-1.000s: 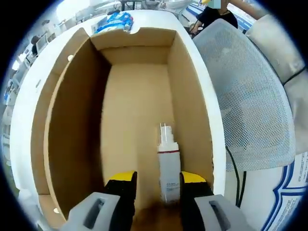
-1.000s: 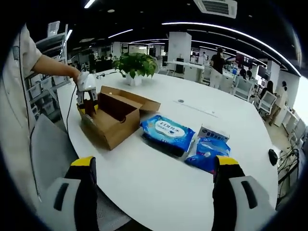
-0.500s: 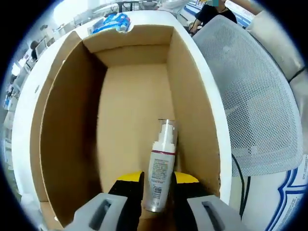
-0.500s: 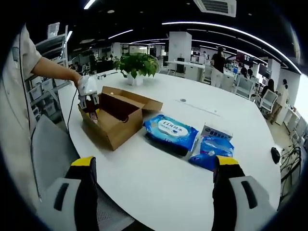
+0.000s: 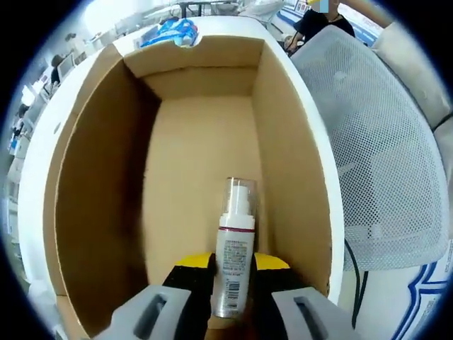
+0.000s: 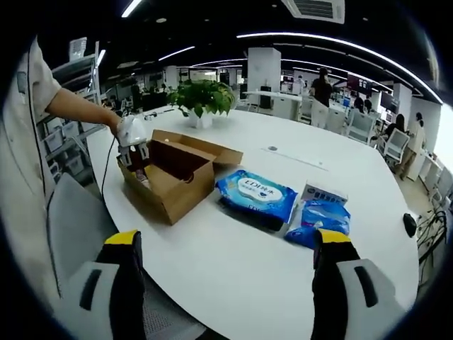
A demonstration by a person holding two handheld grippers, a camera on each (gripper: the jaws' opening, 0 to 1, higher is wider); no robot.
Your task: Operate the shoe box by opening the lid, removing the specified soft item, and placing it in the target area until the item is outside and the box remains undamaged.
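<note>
A white pump bottle point(image 5: 233, 263) with a dark band and clear cap sits between the yellow-tipped jaws of my left gripper point(image 5: 232, 268), which is shut on it inside the open brown shoe box point(image 5: 92, 184). In the right gripper view the same box point(image 6: 170, 185) stands on the white table point(image 6: 233, 262), its lid flap folded back, with the left gripper point(image 6: 134, 152) in a person's hand at its near-left end. My right gripper point(image 6: 224, 273) hovers open above the table's near side, nothing between its jaws.
A blue wet-wipes pack point(image 6: 256, 194) and smaller blue and white tissue packs point(image 6: 322, 212) lie right of the box. A potted plant point(image 6: 202, 99) stands behind it. A grey mesh chair point(image 5: 382, 149) sits beside the box. People and desks are far behind.
The bottle has straightened and risen a little between the left jaws, which had closed on it from open a second ago. The right gripper stays open; its view shifted slightly.
</note>
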